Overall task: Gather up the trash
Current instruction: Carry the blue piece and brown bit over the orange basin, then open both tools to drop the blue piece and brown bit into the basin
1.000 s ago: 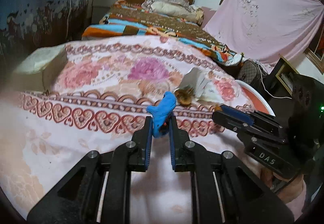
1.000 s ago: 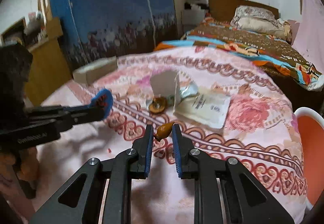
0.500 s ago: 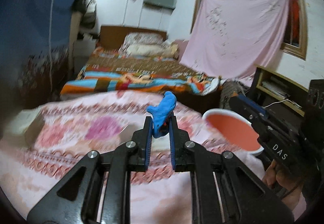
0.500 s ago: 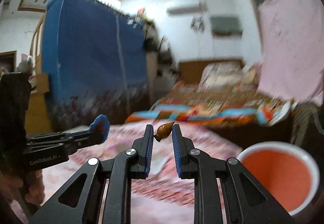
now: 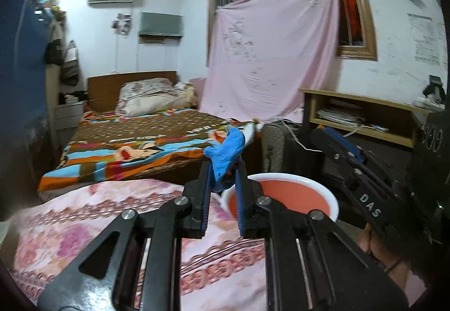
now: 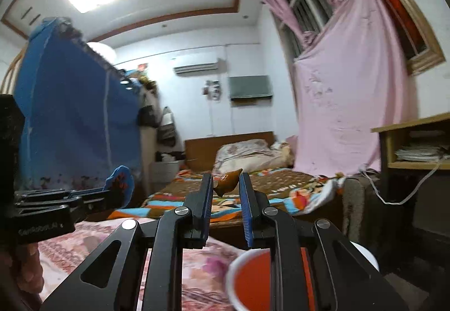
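From where I sit, much is cut off. The floral bedspread (image 5: 84, 226) runs under my left fingers and out of the lower edge, and the trash scattered on it a second ago is no longer in either view. The orange bin (image 5: 284, 195) with its white rim sits just beyond and right of the left fingertips, its near side hidden behind them; in the right wrist view the same bin (image 6: 253, 280) lies below the fingers, largely covered by them and blurred. A second ago both cameras looked down on the bedspread; now both have swung up toward the far bed and the pink sheet (image 5: 270, 52), and the bin has come close.

My left gripper (image 5: 223, 170) stays clamped on the blue scrap (image 5: 226, 151), which sticks up past the fingertips. My right gripper (image 6: 226, 187) keeps its fingers pinched on the small brown scrap (image 6: 228, 181) at their very tips; what it is I cannot make out.
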The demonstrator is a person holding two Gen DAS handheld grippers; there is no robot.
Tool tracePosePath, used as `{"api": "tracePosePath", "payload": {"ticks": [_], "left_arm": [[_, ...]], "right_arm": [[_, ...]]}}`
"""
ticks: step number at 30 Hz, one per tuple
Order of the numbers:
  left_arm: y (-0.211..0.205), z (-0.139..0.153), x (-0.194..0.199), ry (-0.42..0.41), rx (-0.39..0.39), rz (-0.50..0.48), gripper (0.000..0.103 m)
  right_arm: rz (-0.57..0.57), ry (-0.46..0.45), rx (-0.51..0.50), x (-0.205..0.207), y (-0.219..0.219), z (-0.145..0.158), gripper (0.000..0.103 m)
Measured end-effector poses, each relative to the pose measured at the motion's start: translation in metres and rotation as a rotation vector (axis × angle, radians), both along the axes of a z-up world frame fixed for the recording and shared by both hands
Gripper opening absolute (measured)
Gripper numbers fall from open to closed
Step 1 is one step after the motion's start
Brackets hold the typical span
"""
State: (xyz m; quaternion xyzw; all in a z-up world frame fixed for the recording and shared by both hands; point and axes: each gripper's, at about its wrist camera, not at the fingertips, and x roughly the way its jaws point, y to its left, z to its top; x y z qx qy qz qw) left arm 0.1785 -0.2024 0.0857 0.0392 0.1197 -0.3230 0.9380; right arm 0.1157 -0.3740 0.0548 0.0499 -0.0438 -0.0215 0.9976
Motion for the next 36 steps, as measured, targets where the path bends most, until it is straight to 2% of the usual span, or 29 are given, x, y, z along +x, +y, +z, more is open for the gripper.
{"api": "tracePosePath", "payload": {"ticks": [5,11,16,22,28,33,36], "left_arm": [[-0.027,-0.001,0.009,0.022,0.012,-0.064,0.001],[-0.052,-0.009,0.022,0.101,0.026,-0.109,0.001],[-0.069,-0.019,0.039,0.209,0.037,-0.133,0.001],[-0.09,-0.034,0.061,0.378,0.045,-0.15,0.001],[-0.102,-0.043,0.07,0.469,0.056,-0.153,0.002],[-0.102,-0.049,0.078,0.525,0.049,-0.13,0.02],[-0.1,-0.049,0.079,0.528,0.038,-0.12,0.027]], "right_arm": [[-0.058,0.034,0.039,0.003,-0.022,-0.009,0.017],[-0.103,0.098,0.072,0.011,-0.037,-0.019,0.017],[-0.121,0.165,0.113,0.017,-0.049,-0.029,0.017],[-0.137,0.244,0.173,0.025,-0.062,-0.041,0.017],[-0.158,0.314,0.221,0.031,-0.071,-0.05,0.018],[-0.164,0.359,0.253,0.033,-0.075,-0.057,0.019],[-0.167,0.376,0.259,0.034,-0.076,-0.06,0.027]]}}
